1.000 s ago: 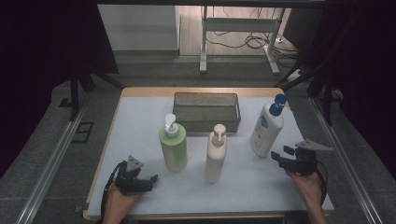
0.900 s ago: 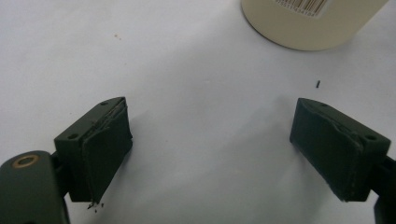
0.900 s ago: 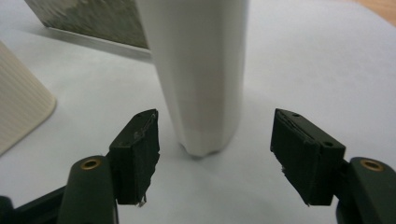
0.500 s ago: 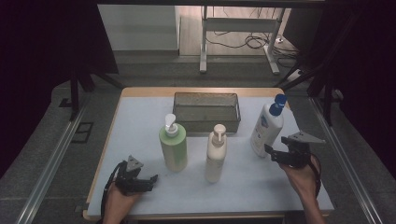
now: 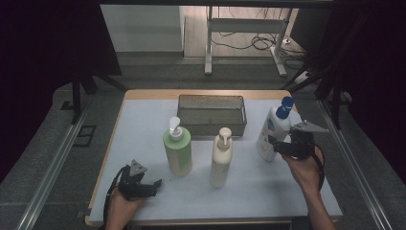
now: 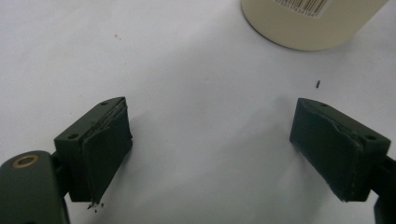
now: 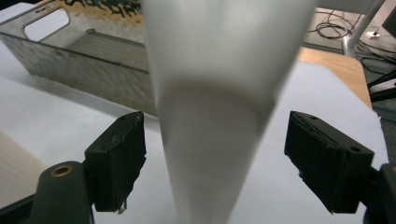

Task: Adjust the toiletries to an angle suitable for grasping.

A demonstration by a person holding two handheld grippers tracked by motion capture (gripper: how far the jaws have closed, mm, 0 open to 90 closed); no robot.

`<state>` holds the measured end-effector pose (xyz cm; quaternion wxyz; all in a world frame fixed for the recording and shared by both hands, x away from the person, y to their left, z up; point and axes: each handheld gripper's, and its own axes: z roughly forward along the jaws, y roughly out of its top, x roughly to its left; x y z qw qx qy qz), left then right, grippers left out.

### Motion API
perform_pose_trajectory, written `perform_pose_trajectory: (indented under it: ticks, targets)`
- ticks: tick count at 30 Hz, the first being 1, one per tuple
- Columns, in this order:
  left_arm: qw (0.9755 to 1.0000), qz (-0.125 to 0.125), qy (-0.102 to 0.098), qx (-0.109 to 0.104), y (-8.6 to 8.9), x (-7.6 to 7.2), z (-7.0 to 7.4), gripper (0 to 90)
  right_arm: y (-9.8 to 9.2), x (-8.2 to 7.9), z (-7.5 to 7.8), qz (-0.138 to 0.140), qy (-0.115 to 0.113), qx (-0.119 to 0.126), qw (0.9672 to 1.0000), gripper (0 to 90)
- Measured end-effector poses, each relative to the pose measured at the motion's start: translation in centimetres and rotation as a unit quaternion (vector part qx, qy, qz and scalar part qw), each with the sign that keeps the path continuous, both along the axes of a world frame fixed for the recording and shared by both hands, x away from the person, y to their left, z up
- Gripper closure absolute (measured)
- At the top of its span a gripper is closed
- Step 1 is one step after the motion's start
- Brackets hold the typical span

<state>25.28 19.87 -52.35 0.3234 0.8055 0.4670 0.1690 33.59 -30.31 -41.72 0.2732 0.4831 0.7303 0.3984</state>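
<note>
On the white table (image 5: 143,124) stands an empty metal basket (image 5: 211,115), with 3 pump bottles upright in front. The right gripper (image 5: 276,146) has just been opening; the white bottle (image 5: 273,132) sits between its jaws, not yet gripped. The left gripper (image 5: 152,184) rests open. By my judgement, nothing is packed yet.

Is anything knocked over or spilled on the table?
No. The green bottle, the cream bottle and the white bottle with a blue cap all stand upright, and the white table cover looks dry.
</note>
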Motion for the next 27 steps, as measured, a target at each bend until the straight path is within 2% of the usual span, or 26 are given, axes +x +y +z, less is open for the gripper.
perform_pose_trajectory:
  ticks: [5,11,16,18,23,27]
  targets:
    - [1.0000,0.000,0.000,0.000,0.0,0.0,0.0,12.1,1.0,1.2,0.1,-0.017,-0.005,-0.010,0.9998,21.7]
    - [1.0000,0.000,0.000,0.000,0.0,0.0,0.0,12.1,1.5,1.8,-0.2,-0.026,-0.005,-0.017,0.9995,22.9]
    - [1.0000,0.000,0.000,0.000,0.0,0.0,0.0,12.1,2.1,2.2,-0.4,-0.037,-0.017,-0.030,0.9987,35.3]
    - [1.0000,0.000,0.000,0.000,0.0,0.0,0.0,12.1,2.1,2.1,-0.4,-0.040,-0.020,-0.032,0.9985,37.2]
    - [1.0000,0.000,0.000,0.000,0.0,0.0,0.0,12.1,1.7,1.9,-0.4,-0.035,-0.019,-0.013,0.9991,39.5]
    - [1.0000,0.000,0.000,0.000,0.0,0.0,0.0,12.1,1.8,1.7,-0.2,-0.025,-0.020,-0.015,0.9994,40.2]
